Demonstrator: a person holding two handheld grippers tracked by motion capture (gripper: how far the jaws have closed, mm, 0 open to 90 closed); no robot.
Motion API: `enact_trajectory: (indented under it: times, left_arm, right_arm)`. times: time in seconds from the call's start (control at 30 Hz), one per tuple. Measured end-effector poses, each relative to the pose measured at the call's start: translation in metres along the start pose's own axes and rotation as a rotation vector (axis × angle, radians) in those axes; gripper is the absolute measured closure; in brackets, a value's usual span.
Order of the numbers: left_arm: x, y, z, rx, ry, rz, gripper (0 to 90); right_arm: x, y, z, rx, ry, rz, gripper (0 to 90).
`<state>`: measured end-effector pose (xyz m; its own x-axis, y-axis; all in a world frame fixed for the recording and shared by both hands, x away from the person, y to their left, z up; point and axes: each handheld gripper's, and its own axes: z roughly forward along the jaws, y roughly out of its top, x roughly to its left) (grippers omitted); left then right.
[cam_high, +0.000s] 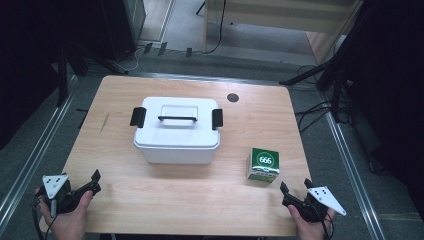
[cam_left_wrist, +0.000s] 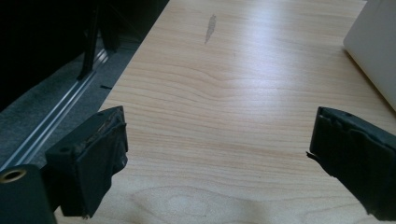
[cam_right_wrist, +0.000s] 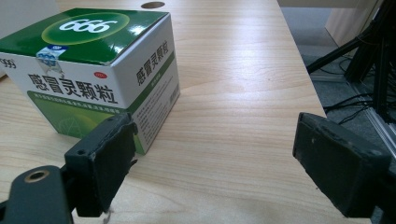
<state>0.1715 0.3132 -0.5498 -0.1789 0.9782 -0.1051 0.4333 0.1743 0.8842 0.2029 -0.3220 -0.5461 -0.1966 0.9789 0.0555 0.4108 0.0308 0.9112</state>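
High view, left gripper (cam_high: 95, 181): held in the person's left hand (cam_high: 67, 217) at the table's near left corner, jaws spread apart with nothing between them.
High view, right gripper (cam_high: 284, 192): held in the right hand (cam_high: 309, 227) at the near right corner, jaws apart and empty.
High view, medicine box (cam_high: 263, 164): green and white carton just ahead of the right gripper's jaws, not touching them; its top reads "666" in a circle.
High view, storage box (cam_high: 177, 131): white lidded container with a black handle and black side clasps, well ahead of both pairs of jaws, mid-table (cam_high: 200, 200).
Left gripper view, jaws: wide apart, bare wood grain between them; a white corner of the storage box (cam_left_wrist: 376, 51) lies ahead, beyond the right-hand jaw.
Right gripper view, jaws: wide apart, gripping nothing.
Right gripper view, medicine box (cam_right_wrist: 100, 70): stands just beyond the left-hand jaw, outside the gap; top shows "666", side prints "感冒灵颗粒", a partial "999" at its left edge.
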Motion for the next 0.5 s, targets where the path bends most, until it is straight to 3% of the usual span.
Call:
enact_trajectory:
  times: [0.1, 0.2, 0.3, 0.33, 0.37, 0.4, 0.5]
  left_arm:
    - [-0.0010, -0.0002, -0.0009, -0.009, 0.013, 0.001, 11.4]
    - [-0.0005, -0.0003, -0.0023, -0.015, 0.010, -0.006, 20.5]
    - [0.0011, -0.0004, -0.0041, -0.026, 0.001, -0.017, 35.5]
    - [0.0015, -0.0003, -0.0045, -0.024, -0.004, -0.020, 41.4]
    - [0.0015, -0.0003, -0.0045, -0.024, -0.004, -0.020, 46.8]
    - [0.0014, -0.0008, -0.0043, -0.030, -0.009, -0.016, 52.4]
    - [0.0008, -0.0010, -0.0054, -0.032, -0.035, -0.005, 68.1]
  right_arm:
    - [-0.0002, -0.0001, -0.0012, -0.012, 0.005, 0.000, 16.2]
    - [-0.0010, -0.0001, -0.0029, -0.027, 0.008, 0.007, 25.3]
    - [-0.0015, 0.0000, -0.0046, -0.036, 0.052, 0.005, 43.4]
    - [-0.0008, 0.0003, -0.0054, -0.039, 0.052, 0.002, 51.1]
    - [-0.0008, 0.0003, -0.0054, -0.039, 0.052, 0.002, 51.1]
    - [0.0011, 0.0027, -0.0073, -0.038, 0.040, 0.001, 61.5]
    - [0.0025, 0.0091, -0.0071, -0.030, 0.025, 0.013, 81.6]
